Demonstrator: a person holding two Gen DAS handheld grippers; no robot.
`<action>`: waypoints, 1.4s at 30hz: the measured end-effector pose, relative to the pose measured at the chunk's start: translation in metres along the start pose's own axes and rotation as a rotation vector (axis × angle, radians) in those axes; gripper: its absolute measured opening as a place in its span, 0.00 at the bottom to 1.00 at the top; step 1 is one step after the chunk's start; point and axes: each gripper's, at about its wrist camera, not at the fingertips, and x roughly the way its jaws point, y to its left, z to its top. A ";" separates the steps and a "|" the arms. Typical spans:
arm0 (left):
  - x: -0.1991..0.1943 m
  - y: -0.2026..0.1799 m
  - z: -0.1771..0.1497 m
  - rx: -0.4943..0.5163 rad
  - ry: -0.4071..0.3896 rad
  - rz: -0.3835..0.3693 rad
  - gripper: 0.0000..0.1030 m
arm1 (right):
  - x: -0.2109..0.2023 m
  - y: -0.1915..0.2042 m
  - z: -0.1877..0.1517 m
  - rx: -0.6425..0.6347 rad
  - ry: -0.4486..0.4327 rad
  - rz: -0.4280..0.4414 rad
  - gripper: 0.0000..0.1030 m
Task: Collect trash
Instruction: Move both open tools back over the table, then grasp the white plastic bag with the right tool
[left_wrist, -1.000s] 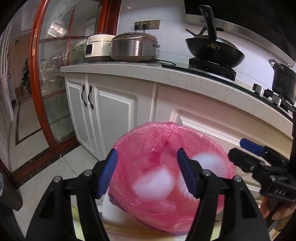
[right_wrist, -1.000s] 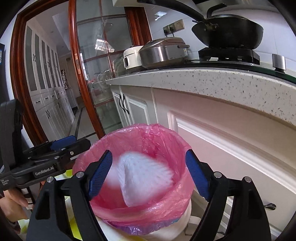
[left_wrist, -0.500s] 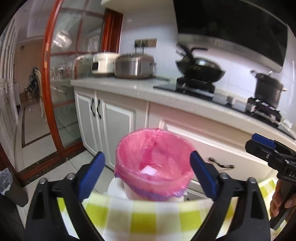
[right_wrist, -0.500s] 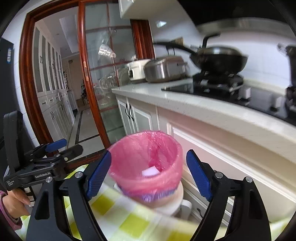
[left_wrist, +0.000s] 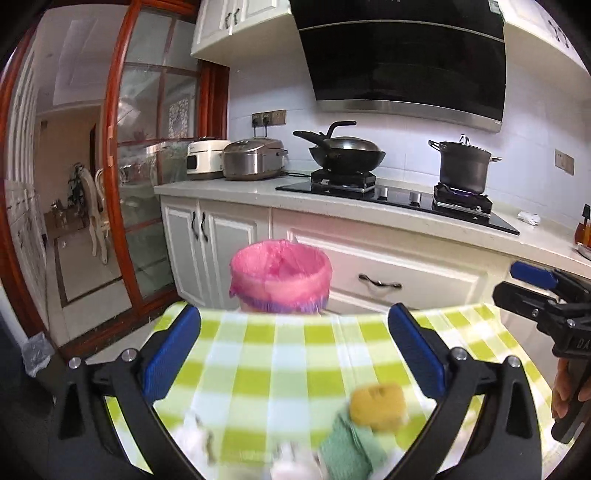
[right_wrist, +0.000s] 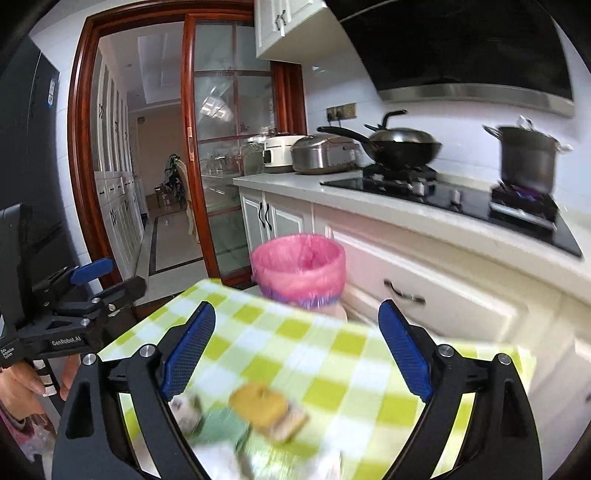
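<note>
Your left gripper (left_wrist: 294, 350) and right gripper (right_wrist: 297, 350) both hang over the green-and-white checked tablecloth (left_wrist: 280, 373) with their blue pads spread wide and nothing between them. Straight ahead of each, past the cloth's far edge, stands the trash bin (left_wrist: 280, 274) lined with a pink bag, its mouth open; from this low angle you cannot see what lies inside. Close under your left gripper, toward its right finger, a yellow sponge (left_wrist: 376, 405) sits on a green cloth (left_wrist: 347, 443); in the right wrist view the same pair lies just under the left finger, all of it blurred. A pale crumpled scrap (right_wrist: 186, 408) rests beside them, touching the green cloth's edge as far as the blur allows. Beyond the bin run white cabinets (left_wrist: 221, 243) and a counter carrying two rice cookers (left_wrist: 255, 158), a black wok (left_wrist: 345, 151) and a grey stockpot (left_wrist: 463, 166) over a lit burner. The table's far edge lies between you and the bin.
</note>
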 end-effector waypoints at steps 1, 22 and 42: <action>-0.008 -0.001 -0.009 -0.002 0.005 0.001 0.95 | -0.011 0.000 -0.011 0.016 0.005 -0.006 0.82; -0.096 0.009 -0.145 0.021 0.042 0.168 0.95 | -0.024 0.054 -0.147 0.188 0.164 0.000 0.82; -0.088 0.062 -0.162 -0.056 0.085 0.186 0.95 | 0.057 0.099 -0.163 0.149 0.336 -0.186 0.82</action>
